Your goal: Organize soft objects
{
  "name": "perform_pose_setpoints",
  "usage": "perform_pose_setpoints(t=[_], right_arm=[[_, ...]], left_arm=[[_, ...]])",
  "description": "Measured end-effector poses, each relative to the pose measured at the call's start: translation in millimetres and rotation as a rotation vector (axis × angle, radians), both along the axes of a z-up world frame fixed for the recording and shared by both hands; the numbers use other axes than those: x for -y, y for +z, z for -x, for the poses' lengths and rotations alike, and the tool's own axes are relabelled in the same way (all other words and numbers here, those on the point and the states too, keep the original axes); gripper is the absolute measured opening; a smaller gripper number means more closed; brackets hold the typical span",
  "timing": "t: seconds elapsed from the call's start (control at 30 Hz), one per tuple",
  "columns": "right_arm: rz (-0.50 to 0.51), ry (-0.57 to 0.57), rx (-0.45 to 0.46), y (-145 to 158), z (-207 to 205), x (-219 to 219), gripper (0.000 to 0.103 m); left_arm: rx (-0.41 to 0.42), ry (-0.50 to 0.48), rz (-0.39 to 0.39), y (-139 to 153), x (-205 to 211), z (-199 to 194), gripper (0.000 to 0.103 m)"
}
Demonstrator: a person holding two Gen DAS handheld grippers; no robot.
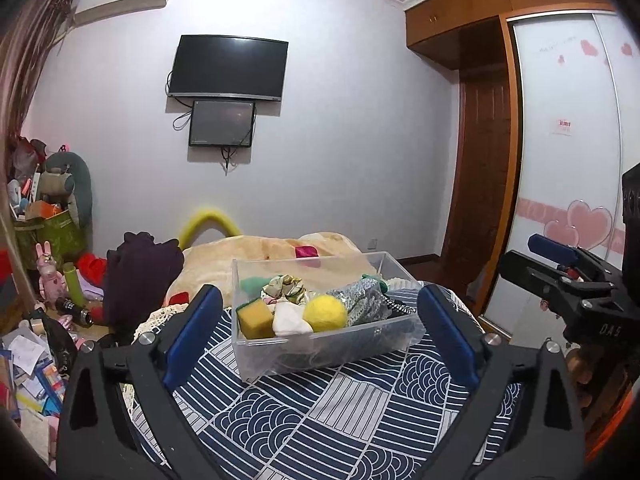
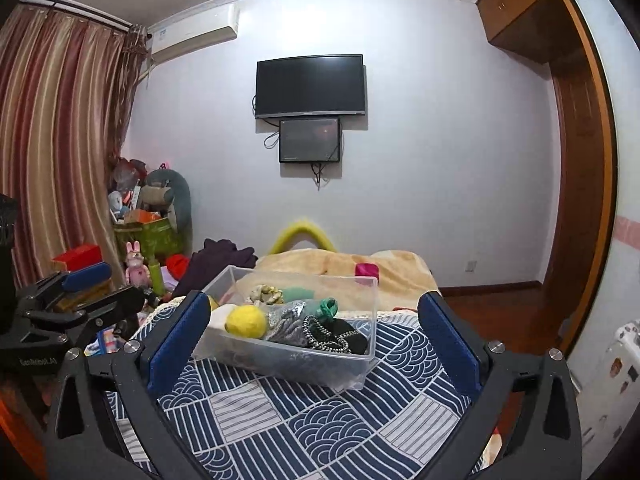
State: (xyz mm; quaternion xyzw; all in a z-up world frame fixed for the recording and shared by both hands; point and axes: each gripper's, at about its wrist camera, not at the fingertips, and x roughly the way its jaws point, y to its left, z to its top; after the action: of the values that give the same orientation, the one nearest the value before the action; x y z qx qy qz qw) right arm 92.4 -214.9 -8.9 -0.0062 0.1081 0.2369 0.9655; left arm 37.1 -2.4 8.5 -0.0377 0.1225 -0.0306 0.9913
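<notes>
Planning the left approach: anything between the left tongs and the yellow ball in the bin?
Only the clear bin front wall. The yellow ball sits just behind it, white cloth and sponge to its left. Left tongs are open, empty; from above, nothing visible blocks.

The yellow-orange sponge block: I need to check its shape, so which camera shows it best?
The left wrist view: the yellow-orange sponge block sits unobstructed at the clear plastic bin's near corner. In the right wrist view, that tool's blue finger covers most of it.
</notes>
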Motion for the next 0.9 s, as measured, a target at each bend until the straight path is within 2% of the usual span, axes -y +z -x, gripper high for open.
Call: perform_pose_setpoints(t=[0.9], right_arm=[[-0.005,0.006,-0.022,-2.1,1.7,-2.9,0.103]], left_arm=[[0.001,0.003,-0.018,-4.4,5.2,-0.3,0.103]])
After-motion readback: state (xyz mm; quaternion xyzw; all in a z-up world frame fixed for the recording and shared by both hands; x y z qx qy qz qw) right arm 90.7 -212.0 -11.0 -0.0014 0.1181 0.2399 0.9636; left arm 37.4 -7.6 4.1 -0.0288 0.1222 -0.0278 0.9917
